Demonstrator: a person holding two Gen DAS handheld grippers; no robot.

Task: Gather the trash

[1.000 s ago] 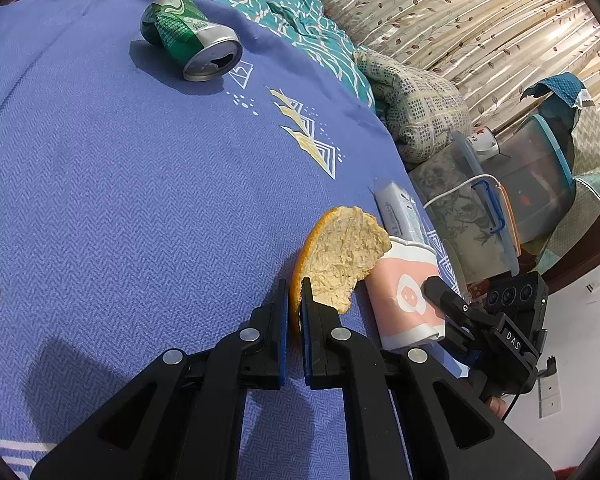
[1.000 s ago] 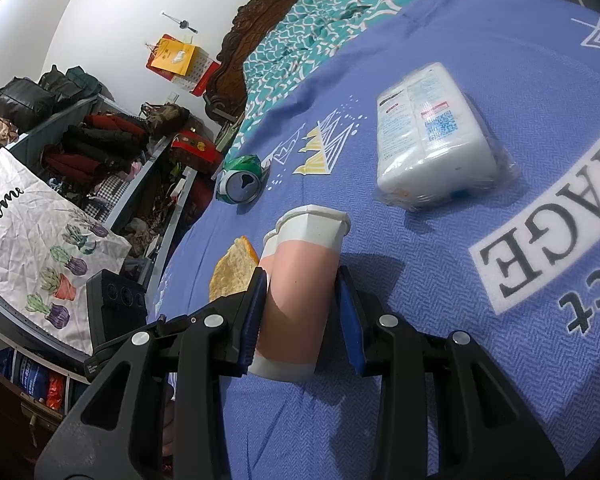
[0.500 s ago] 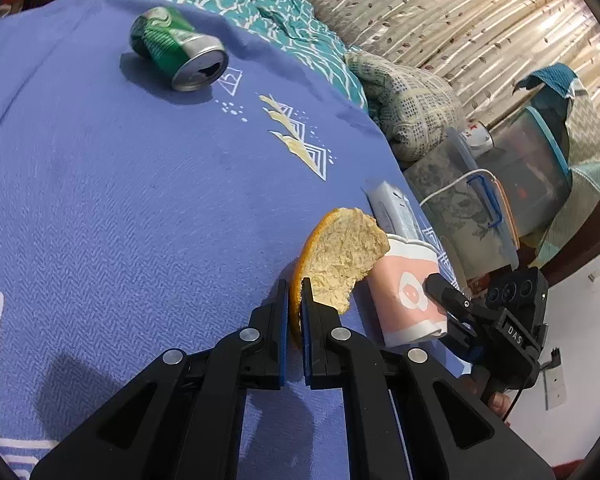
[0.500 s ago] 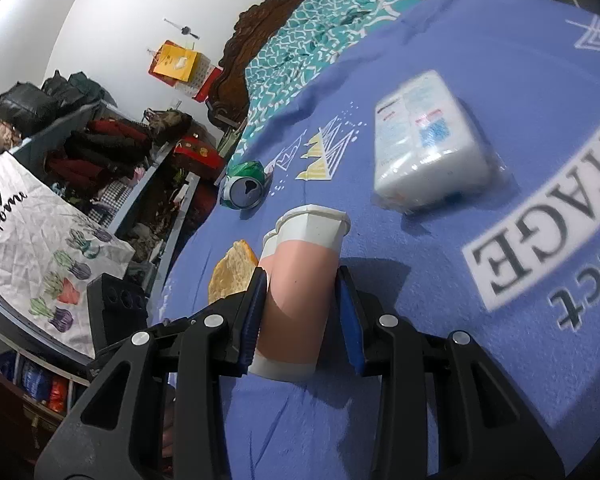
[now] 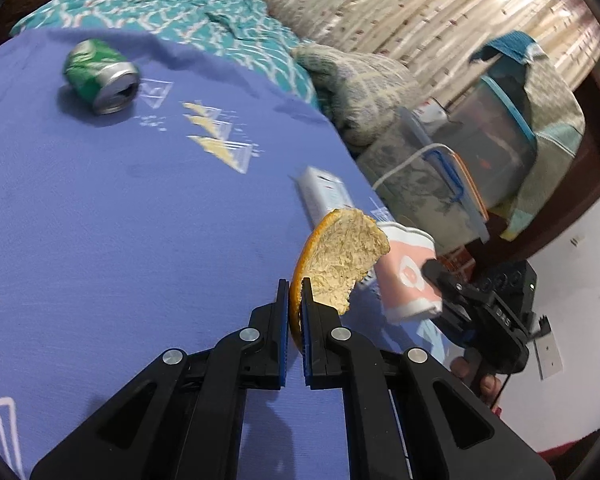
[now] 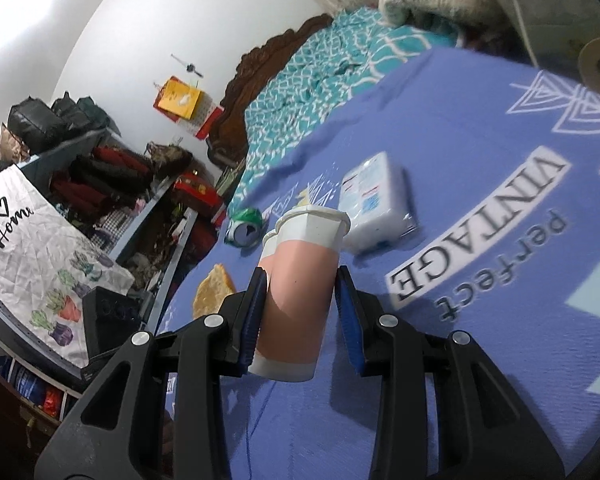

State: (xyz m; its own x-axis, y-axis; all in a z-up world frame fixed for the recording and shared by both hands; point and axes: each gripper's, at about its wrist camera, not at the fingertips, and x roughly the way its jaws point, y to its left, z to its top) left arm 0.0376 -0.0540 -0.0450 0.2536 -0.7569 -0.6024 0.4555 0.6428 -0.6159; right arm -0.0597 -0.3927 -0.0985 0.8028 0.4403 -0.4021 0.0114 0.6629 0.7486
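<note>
Both cups (image 6: 296, 300) apparently point rim-forward from jaws.

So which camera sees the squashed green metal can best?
The left wrist view: the squashed green metal can lies in the open on the blue bedsheet, its side and open end showing. In the right wrist view the can is small, far off and blurry.

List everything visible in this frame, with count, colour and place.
orange peel: 1, orange rind, pale pith, pinched in left tool
paper cup: 1, pink and white, clamped in right tool
drink can: 1, green, on its side, far end of bedspread
wrapped packet: 1, white, lying mid-bedspread
bedspread: 1, blue-purple, printed
storage boxes: 2, clear, beside bed
left tool: 1, black
right tool: 1, black
</note>
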